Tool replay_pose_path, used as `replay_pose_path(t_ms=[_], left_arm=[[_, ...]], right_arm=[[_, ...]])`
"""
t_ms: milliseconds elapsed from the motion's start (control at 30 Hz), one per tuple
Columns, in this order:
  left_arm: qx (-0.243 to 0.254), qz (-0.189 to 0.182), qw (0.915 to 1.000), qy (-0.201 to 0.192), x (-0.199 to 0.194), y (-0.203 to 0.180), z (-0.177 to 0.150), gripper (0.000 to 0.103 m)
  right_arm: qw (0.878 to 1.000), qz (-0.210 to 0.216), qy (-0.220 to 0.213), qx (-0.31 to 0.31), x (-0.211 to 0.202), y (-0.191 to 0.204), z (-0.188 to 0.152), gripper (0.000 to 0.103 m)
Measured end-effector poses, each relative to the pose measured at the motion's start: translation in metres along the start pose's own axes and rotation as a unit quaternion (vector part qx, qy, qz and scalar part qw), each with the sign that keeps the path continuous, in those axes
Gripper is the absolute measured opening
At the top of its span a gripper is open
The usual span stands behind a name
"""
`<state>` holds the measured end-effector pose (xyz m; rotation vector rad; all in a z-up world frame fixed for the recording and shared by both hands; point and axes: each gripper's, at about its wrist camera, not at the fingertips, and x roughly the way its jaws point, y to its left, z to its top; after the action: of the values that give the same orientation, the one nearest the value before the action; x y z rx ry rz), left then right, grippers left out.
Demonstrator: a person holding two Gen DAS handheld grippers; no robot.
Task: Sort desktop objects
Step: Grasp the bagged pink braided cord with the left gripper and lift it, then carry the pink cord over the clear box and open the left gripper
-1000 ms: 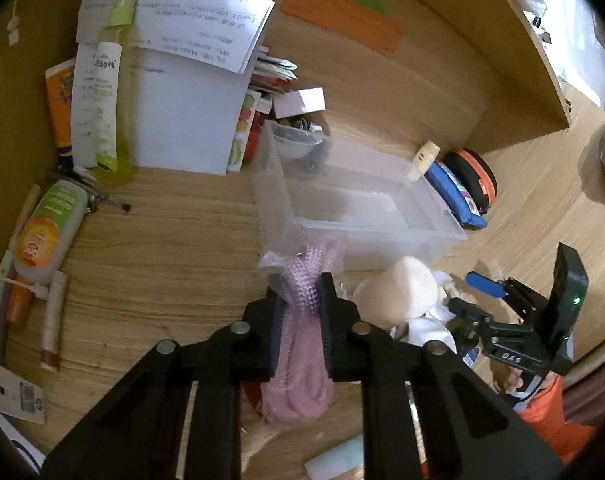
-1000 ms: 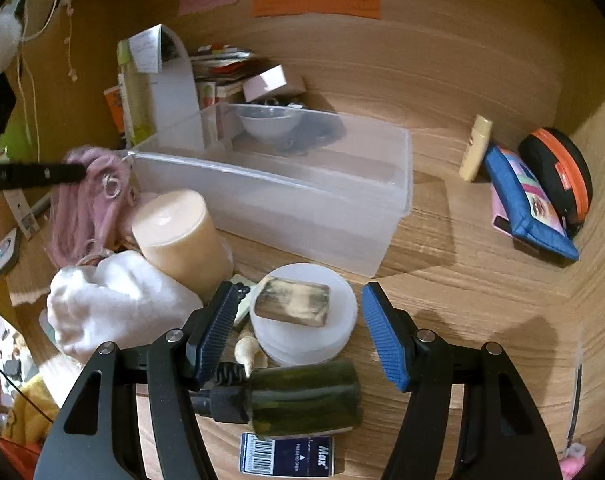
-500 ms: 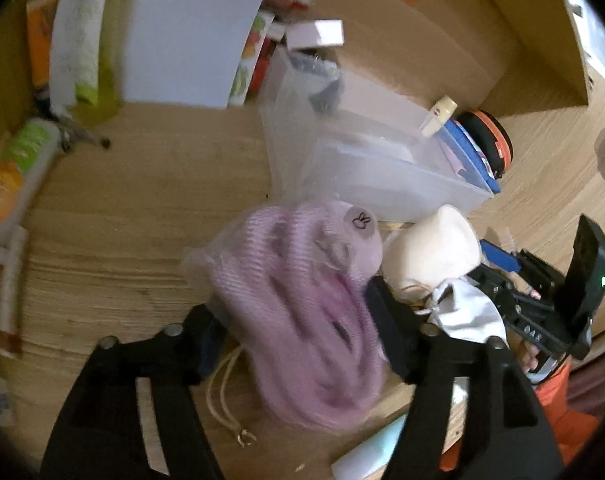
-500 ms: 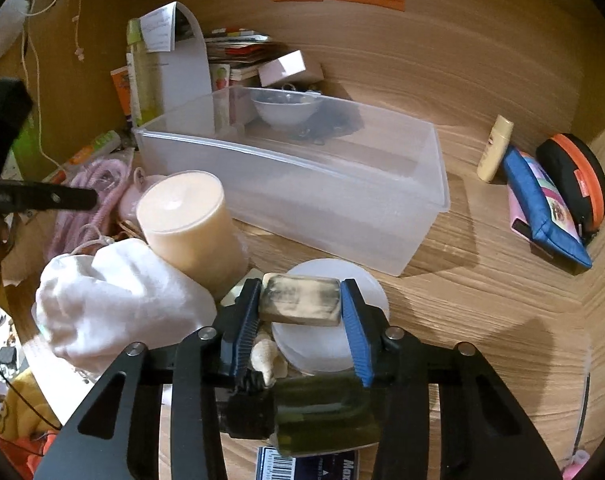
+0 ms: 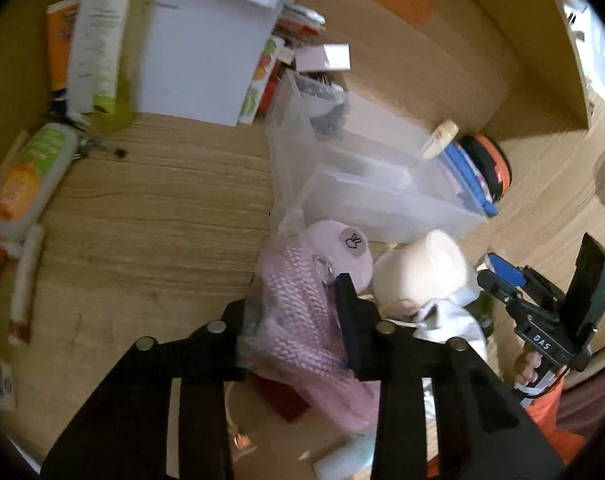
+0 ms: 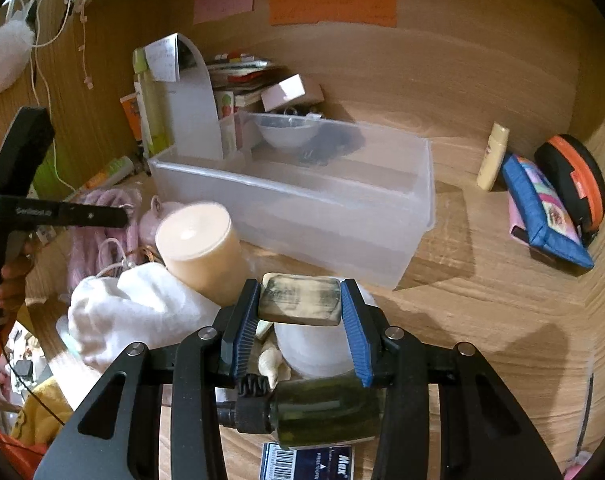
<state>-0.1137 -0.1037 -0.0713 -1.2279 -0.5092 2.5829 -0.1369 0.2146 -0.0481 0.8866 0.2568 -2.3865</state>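
Observation:
My left gripper (image 5: 298, 308) is shut on a clear bag of pink braided cord (image 5: 302, 320), held near the desk beside the clear plastic bin (image 5: 366, 184). My right gripper (image 6: 300, 300) is shut on a grey-green marbled bar (image 6: 300, 300), lifted just above a white round lid (image 6: 314, 350). The bin (image 6: 302, 200) lies ahead of it, with a white bowl (image 6: 286, 132) at its far end. A cream candle (image 6: 202, 248) and a white cloth pouch (image 6: 138, 312) sit to the left of the bar.
A dark green bottle (image 6: 322, 412) and a blue card box (image 6: 306, 460) lie under my right gripper. A blue pouch (image 6: 542, 208), an orange-rimmed case (image 6: 574, 184) and a small cream tube (image 6: 492, 156) sit right. Papers (image 5: 206, 60), bottles and tubes (image 5: 26, 184) crowd the left.
My left gripper opened, dropped toward the desk and closed again on the pink cord bag. My right gripper closed on the marbled bar and raised it slightly.

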Motion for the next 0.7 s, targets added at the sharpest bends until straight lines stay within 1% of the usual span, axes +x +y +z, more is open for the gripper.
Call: replay_pose_path(t_ms=[67, 100, 167, 267, 400, 600, 700], left_arm=[[-0.002, 0.004, 0.9998, -0.020, -0.012, -0.004, -0.003, 0.029], [0.001, 0.004, 0.9996, -0.028, -0.016, -0.007, -0.003, 0.026], [0.011, 0.008, 0.9990, -0.042, -0.025, -0.016, 0.000, 0.025], [0.038, 0.025, 0.9962, -0.074, -0.042, -0.030, 0.004, 0.025], [0.059, 0.024, 0.9930, -0.100, -0.055, -0.045, 0.009, 0.025], [0.072, 0.021, 0.9888, -0.129, -0.064, -0.064, 0.023, 0.025], [0.079, 0.027, 0.9858, -0.146, -0.067, -0.073, 0.034, 0.025]], right_arm=[[1.000, 0.000, -0.009, 0.005, -0.005, -0.002, 0.002, 0.037], [1.000, 0.001, -0.012, 0.007, -0.007, -0.003, 0.003, 0.037], [1.000, 0.004, -0.019, 0.016, -0.010, -0.005, 0.006, 0.037], [0.999, 0.006, -0.029, 0.021, -0.014, -0.006, 0.011, 0.037], [0.999, 0.006, -0.041, 0.022, -0.021, -0.008, 0.017, 0.037], [0.998, 0.003, -0.058, 0.016, -0.029, -0.010, 0.030, 0.037], [0.998, 0.003, -0.067, 0.016, -0.032, -0.012, 0.039, 0.037]])
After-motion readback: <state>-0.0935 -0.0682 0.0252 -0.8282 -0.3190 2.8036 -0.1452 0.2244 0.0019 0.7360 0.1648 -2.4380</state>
